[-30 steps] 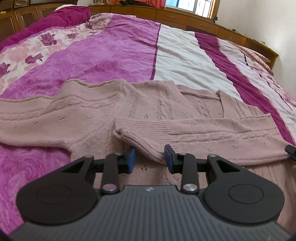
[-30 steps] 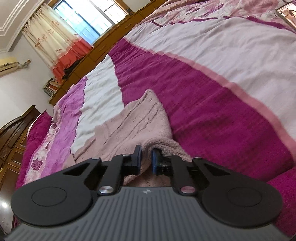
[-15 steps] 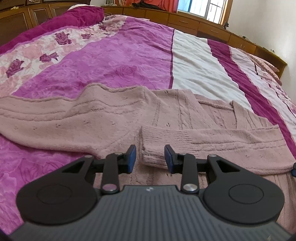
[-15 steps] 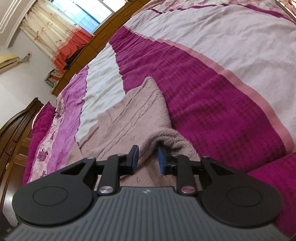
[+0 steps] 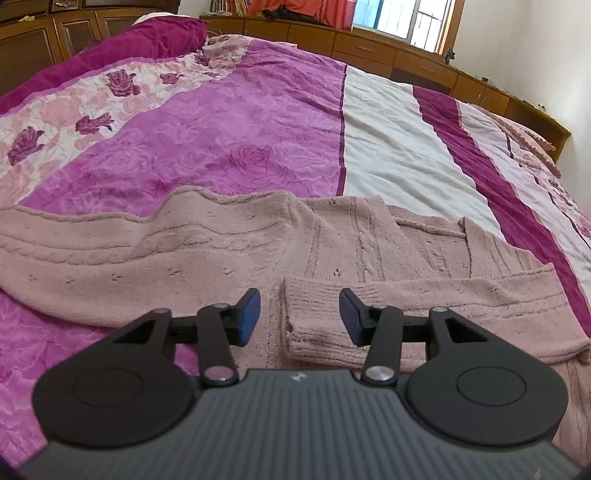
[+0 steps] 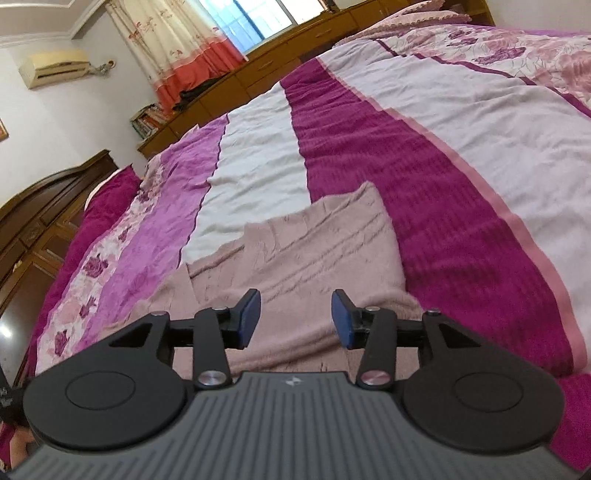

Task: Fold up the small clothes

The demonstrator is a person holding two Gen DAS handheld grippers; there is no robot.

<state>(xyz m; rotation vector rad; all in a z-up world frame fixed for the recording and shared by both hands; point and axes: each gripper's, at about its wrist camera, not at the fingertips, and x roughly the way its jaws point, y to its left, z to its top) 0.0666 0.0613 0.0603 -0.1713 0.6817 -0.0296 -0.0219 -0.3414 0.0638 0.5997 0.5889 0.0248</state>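
Observation:
A dusty-pink knitted cardigan (image 5: 229,254) lies flat on the bed. One sleeve (image 5: 443,306) is folded across its body, and the ribbed cuff (image 5: 314,325) sits just beyond my left gripper (image 5: 299,317). That gripper's jaws are opening, and the cuff lies free on the garment between and below the blue pads (image 5: 248,315). In the right wrist view the cardigan (image 6: 314,258) spreads out flat ahead. My right gripper (image 6: 295,319) hovers over its near edge; its jaws are opening too, with nothing pinched between them.
The bedspread (image 5: 258,122) has purple, white and magenta stripes with rose prints. A magenta pillow (image 5: 155,33) lies at the head. Wooden cabinets (image 5: 406,62) line the far side under a window. A dark wooden headboard (image 6: 44,206) stands at left in the right wrist view.
Both grippers have let go of the cardigan and opened wider. The right one lifted away from the bunched edge, which now lies flat. The sleeve cuff settled on the garment by the left gripper.

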